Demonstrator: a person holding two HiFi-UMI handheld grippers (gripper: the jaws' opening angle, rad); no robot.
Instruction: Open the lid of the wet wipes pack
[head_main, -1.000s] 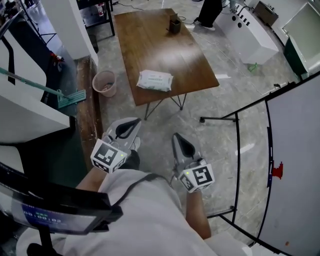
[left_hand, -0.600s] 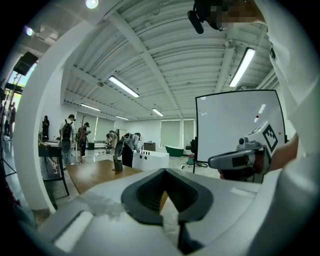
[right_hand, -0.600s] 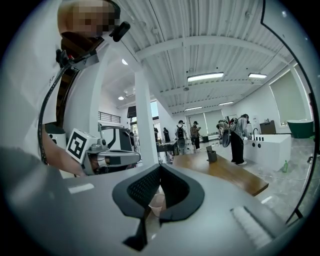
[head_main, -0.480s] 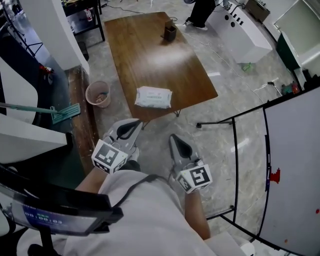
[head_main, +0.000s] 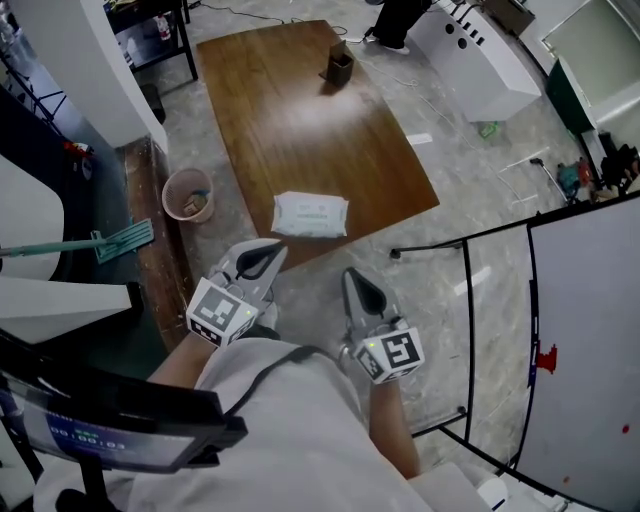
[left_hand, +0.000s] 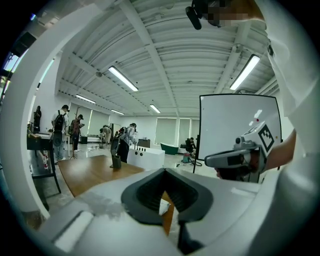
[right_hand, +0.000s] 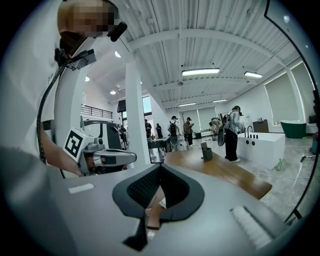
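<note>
Grey stone floor (head_main: 330, 290) under everything in the head view. At the right, big white board (head_main: 590, 340) on a thin black frame. Higher up, long brown wooden bench (head_main: 290, 110), standing slantwise, mostly bare. Near the bottom edge, light shirt (head_main: 270, 430) and two forearms of the person.

Left hand-held gripper (head_main: 274, 250) held over the floor just before the near end of the bench and pointing toward it. Jaws pressed together tip to tip in the left gripper view, with nothing held between them. Right hand-held gripper (head_main: 352, 276) beside it, near the bench corner, also pointing forward. Jaws closed in the same way, and empty as well. Marker cube (head_main: 218, 311) on each one, close to the wrist.

Round pinkish bin (head_main: 188, 195) on the floor at the left side of the bench.

White wet wipes pack (head_main: 311, 214) lying flat on the bench, close to its near edge, apart from both hand-held grippers. Lid too small to judge as open or shut.

Small dark cup (head_main: 339, 66) at the far end of the bench.
</note>
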